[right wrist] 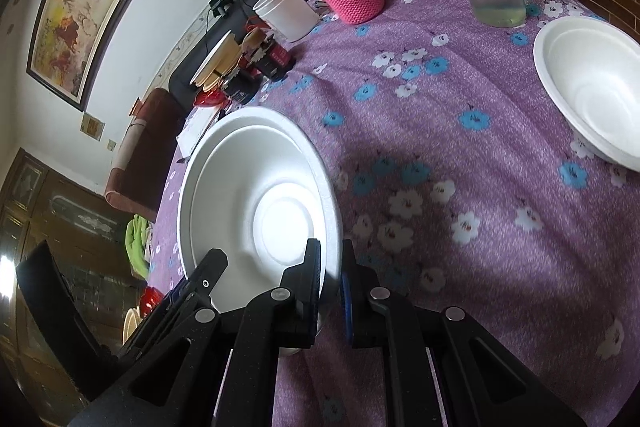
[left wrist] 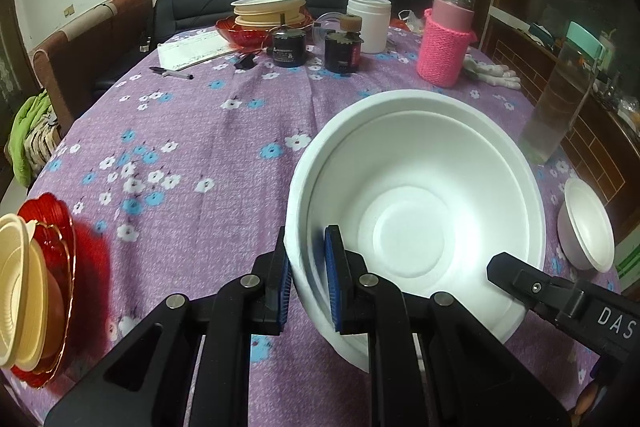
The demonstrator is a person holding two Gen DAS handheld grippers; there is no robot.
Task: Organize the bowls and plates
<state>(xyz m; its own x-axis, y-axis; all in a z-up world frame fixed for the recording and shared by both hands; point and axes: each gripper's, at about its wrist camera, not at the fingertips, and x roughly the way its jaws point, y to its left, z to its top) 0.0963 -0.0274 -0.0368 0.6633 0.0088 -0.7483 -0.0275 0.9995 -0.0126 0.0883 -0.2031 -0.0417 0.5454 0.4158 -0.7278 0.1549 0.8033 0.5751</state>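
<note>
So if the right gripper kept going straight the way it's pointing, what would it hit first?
Probably bare purple floral tablecloth: the right gripper, shut on the large white foam bowl's rim, has nothing else clearly ahead; depth is uncertain.

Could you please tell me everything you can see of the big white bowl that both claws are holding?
The big bowl is plain white and looks like foam, with a thick rim, stepped inner wall and round flat bottom. It is empty and tilted above the purple flowered tablecloth. The left claw pinches its rim on one side, the right claw on the opposite side. Nothing else touches it.
</note>
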